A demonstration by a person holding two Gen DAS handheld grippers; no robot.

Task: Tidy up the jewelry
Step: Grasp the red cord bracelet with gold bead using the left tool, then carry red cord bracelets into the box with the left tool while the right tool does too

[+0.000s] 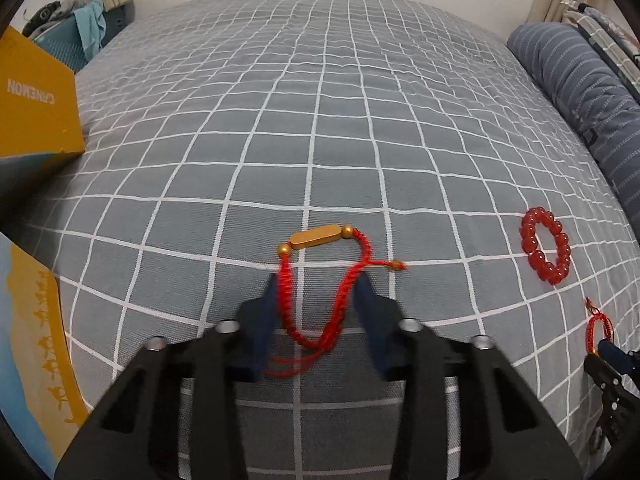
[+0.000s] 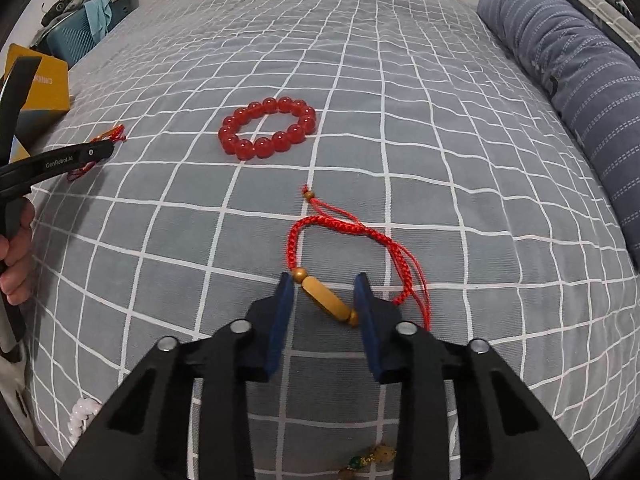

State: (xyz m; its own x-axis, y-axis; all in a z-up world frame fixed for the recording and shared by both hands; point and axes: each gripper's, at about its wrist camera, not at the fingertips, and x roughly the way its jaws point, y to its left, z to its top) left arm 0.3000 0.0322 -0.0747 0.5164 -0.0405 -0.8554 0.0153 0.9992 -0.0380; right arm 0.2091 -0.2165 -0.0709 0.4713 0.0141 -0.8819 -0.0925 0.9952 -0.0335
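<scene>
Left wrist view: left claw pinching a red cord bracelet on the bed. Right claw closes around the gold bar of a second cord bracelet; contact unclear. Beyond lies a red bead bracelet. Nothing looks sorted yet. Yellow box at the bed's far left edge reads "CANEMON".

Readable markings:
- "GenRobot.AI", white lettering on the black finger of the left gripper, left side.
- "CONEMON" (uncertain, seen upside down), white print on the yellow box, far left.
</scene>
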